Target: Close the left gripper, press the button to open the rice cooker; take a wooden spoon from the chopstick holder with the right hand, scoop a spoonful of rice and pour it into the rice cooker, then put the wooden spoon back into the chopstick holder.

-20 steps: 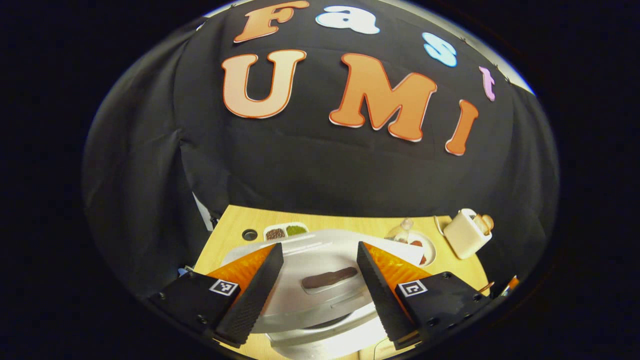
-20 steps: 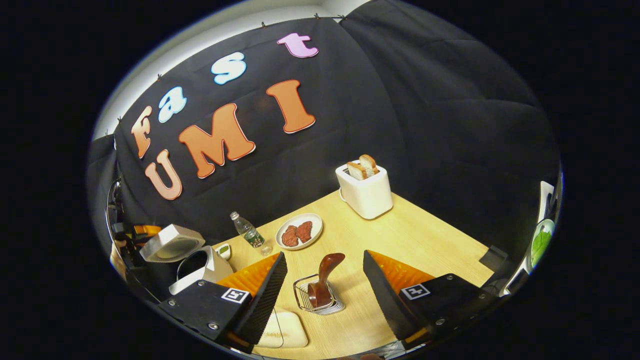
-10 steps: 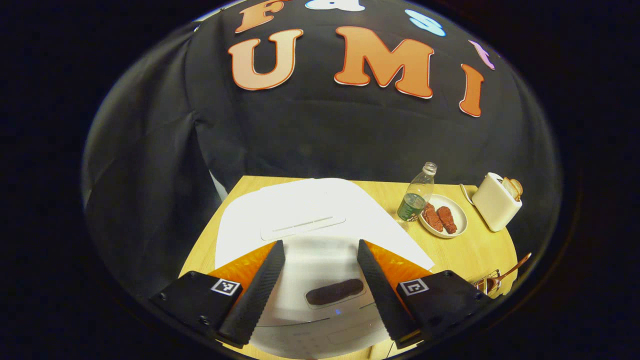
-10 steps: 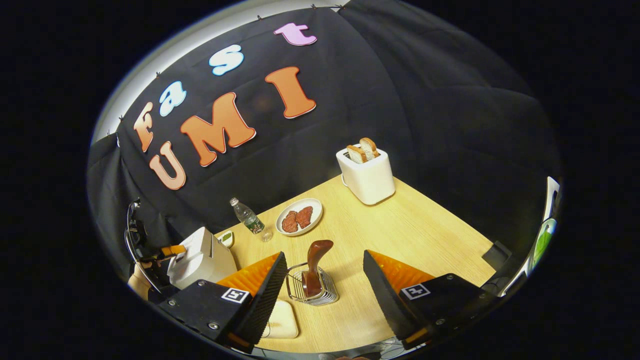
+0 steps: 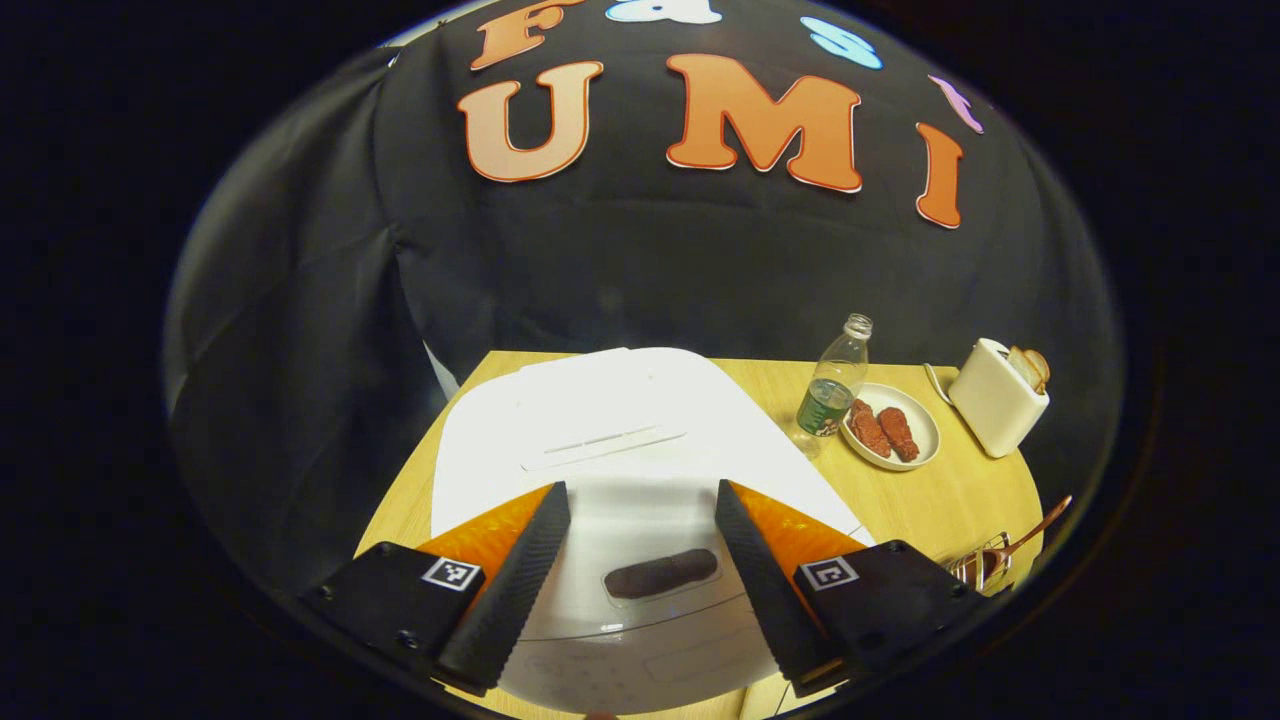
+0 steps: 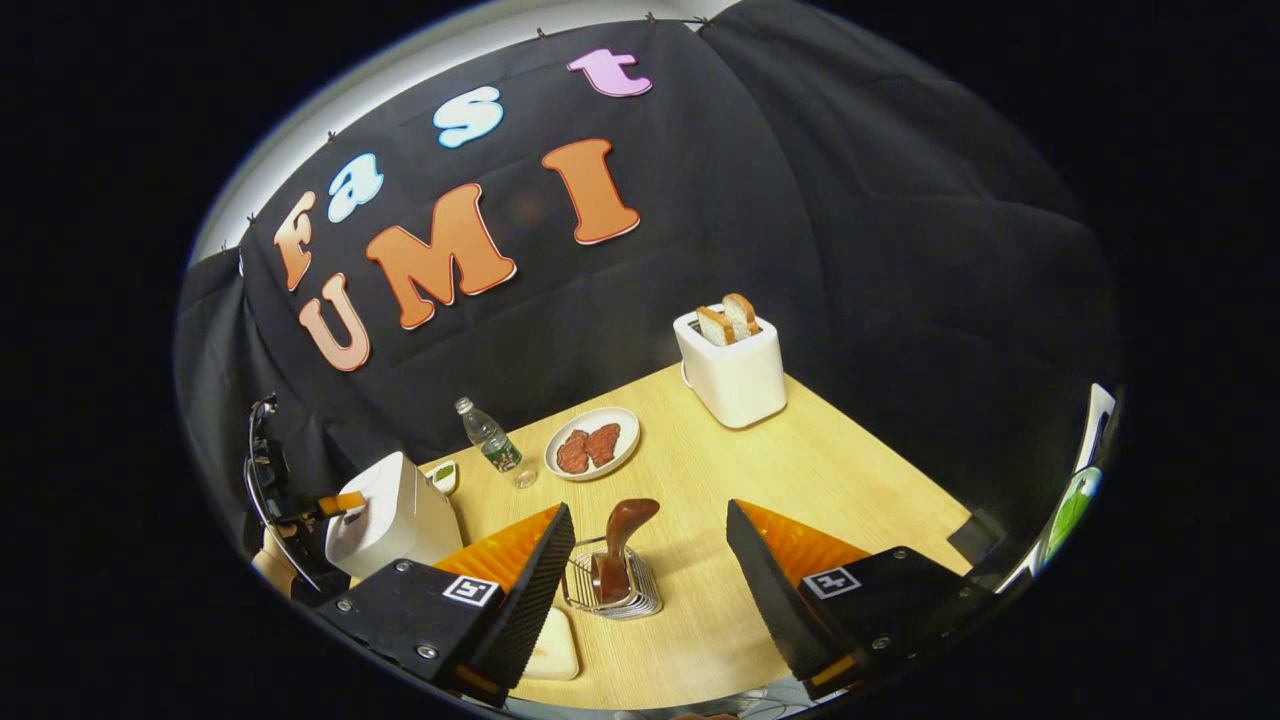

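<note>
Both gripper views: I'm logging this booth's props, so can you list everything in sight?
rice cooker: 1, white, lid shut, table's left end
button: 1, dark, cooker front
bottle: 1, clear, beside plate
plate: 1, white, two brown pieces
toaster: 1, white, two slices, far edge
chopstick holder: 1, wire, holds spoon
wooden spoon: 1, brown
table: 1, light wood
left gripper: open, above button
right gripper: open, near holder

The wooden spoon's (image 6: 622, 530) lower end is hidden inside the chopstick holder (image 6: 612, 590), just ahead of the right tool (image 6: 640, 575); the beige object (image 6: 552, 645) by its left finger is half hidden.
</note>
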A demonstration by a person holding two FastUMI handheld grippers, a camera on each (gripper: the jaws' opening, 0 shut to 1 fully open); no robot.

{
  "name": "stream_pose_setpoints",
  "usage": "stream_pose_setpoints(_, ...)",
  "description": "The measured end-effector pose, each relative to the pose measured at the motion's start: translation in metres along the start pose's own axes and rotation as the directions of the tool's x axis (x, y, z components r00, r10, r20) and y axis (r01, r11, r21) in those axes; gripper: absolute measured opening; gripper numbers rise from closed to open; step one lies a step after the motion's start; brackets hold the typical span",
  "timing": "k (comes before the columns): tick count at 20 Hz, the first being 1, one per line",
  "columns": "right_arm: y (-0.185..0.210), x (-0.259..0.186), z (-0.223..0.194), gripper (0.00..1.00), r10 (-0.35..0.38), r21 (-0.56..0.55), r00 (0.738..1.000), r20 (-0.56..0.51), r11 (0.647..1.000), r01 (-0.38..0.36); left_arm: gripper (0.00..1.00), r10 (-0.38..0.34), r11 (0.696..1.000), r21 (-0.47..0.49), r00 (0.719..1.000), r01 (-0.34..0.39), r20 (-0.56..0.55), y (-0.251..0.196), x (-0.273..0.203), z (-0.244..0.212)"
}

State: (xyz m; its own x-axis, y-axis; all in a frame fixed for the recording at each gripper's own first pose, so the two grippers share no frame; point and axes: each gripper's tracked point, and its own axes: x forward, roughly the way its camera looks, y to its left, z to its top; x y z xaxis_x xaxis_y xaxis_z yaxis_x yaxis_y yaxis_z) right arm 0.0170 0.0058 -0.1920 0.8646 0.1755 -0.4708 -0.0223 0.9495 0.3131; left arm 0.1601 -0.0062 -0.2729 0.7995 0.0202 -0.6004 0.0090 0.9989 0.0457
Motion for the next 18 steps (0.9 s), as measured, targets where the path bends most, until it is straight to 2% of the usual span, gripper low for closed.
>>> stream_pose_setpoints(3,0.001,-0.003,0.020,0.95,-0.007,-0.047,0.999,0.039,0.999,0.009,1.00,-0.005,1.000,0.011,0.996,0.004,0.091,0.003,-0.029,0.028)
stream_pose_setpoints(7,0.003,-0.013,0.058,0.95,-0.016,-0.107,0.993,0.113,0.994,0.028,1.00,-0.049,0.999,-0.008,0.973,0.052,0.224,0.004,-0.095,0.077)
stream_pose_setpoints(9,0.005,-0.019,0.077,0.95,-0.020,-0.129,0.989,0.147,0.991,0.040,1.00,-0.056,0.998,-0.010,0.953,0.062,0.296,0.012,-0.135,0.099)
stream_pose_setpoints(12,0.013,-0.035,0.110,0.95,-0.011,-0.163,0.977,0.211,0.985,0.047,0.99,-0.027,0.999,-0.005,0.915,0.032,0.403,0.033,-0.197,0.133)
stream_pose_setpoints(18,0.028,-0.070,0.156,0.95,0.015,-0.245,0.949,0.314,0.967,0.065,0.99,0.043,0.999,-0.038,0.842,-0.027,0.538,0.070,-0.288,0.159)
